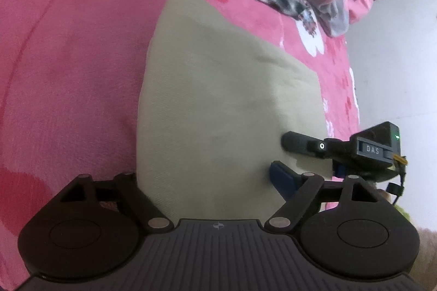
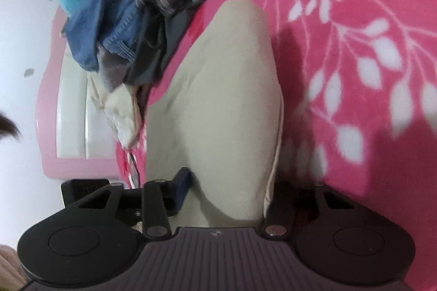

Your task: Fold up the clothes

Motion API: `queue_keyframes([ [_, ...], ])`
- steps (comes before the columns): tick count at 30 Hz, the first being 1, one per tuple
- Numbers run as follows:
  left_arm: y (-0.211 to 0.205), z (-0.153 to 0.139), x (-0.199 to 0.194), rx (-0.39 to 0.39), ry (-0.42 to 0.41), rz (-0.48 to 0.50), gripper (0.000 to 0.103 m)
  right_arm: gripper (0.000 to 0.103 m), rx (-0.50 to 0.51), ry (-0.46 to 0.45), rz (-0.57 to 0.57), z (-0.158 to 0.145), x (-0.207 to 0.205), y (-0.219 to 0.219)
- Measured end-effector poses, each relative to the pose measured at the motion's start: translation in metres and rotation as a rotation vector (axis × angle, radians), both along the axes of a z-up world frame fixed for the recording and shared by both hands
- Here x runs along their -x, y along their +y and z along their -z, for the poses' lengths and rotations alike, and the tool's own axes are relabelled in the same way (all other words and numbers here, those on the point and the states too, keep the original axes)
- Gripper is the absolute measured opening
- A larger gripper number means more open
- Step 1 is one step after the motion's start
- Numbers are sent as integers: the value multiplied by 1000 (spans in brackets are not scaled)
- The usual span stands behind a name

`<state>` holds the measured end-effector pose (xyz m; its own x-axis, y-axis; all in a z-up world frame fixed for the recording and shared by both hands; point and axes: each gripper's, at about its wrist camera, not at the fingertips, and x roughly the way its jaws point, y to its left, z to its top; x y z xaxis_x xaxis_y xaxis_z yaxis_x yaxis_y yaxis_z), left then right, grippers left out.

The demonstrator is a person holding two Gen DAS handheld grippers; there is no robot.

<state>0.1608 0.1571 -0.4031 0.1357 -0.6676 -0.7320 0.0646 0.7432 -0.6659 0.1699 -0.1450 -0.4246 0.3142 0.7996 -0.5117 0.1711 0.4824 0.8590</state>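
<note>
- The beige garment [image 1: 218,100] lies folded on the pink blanket [image 1: 68,59] of the bed, straight ahead of both tools.
- The left tool [image 1: 207,181] stands wide over the garment's near edge, and its pads press on nothing.
- The right tool [image 2: 232,187] has a fold of the garment between its fingers; its blue pad [image 2: 183,190] touches the cloth on the left, but a firm grip cannot be told.
- A heap of clothes [image 2: 123,4], denim and checked, lies beyond the garment, at the far edge of the bed.
</note>
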Motion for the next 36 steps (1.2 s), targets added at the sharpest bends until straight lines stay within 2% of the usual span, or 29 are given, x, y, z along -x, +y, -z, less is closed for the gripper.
queue_keyframes([
  [4, 3, -15, 4, 53, -6, 0, 78, 40, 54, -46, 51, -31, 17, 9],
  [7, 2, -34, 9, 62, -13, 48, 76, 40, 84, -54, 107, -59, 34, 16],
  [9, 1, -55, 13, 64, -24, 86, 76, 40, 105, -54, 142, -82, 50, 21],
  [18, -9, -180, 49, 90, -118, 302, 76, 40, 138, -83, 365, -210, 147, 30],
  [24, -32, -244, 76, 107, -175, 422, 76, 39, 129, -79, 527, -270, 212, 13],
  [30, -73, -284, 107, 77, -223, 533, 76, 39, 159, -91, 608, -307, 253, -15],
  [36, -133, -300, 127, 75, -269, 567, 76, 39, 151, -141, 673, -317, 296, -63],
])
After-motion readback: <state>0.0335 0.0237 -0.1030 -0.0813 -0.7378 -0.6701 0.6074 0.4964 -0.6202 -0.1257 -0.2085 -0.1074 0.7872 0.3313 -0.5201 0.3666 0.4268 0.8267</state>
